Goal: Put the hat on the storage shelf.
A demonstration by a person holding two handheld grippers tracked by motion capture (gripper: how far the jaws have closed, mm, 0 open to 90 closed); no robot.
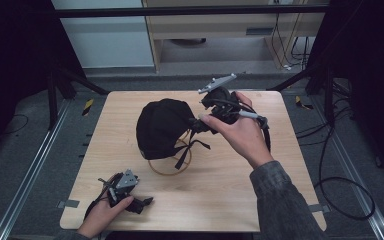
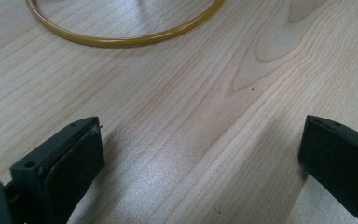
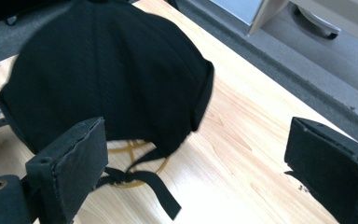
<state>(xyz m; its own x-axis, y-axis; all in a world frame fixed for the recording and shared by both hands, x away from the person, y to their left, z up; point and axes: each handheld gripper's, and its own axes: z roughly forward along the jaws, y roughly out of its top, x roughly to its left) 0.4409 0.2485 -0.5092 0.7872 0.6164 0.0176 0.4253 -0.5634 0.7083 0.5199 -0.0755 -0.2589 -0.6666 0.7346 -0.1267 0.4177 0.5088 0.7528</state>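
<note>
A black cap (image 1: pixel 162 127) sits domed over a stand whose yellow ring base (image 1: pixel 167 167) lies on the wooden table (image 1: pixel 230 195). Black straps (image 1: pixel 187 150) hang from the cap's edge. My right gripper (image 1: pixel 197 124), held in a hand, is at the cap's right side, open, with nothing between its jaws. In the right gripper view the cap (image 3: pixel 107 74) rises just beyond the open gripper (image 3: pixel 193 140), and a strap (image 3: pixel 154 184) trails over the ring (image 3: pixel 161 168). My left gripper (image 1: pixel 146 202) rests low at the table's front left, open (image 2: pixel 200 140), facing the ring (image 2: pixel 121 41).
Bare wood lies between the left gripper and the ring. Metal rails run along both sides of the table, and cables (image 1: pixel 340 190) lie on the floor to the right. A cabinet (image 1: pixel 220 25) stands beyond the far edge.
</note>
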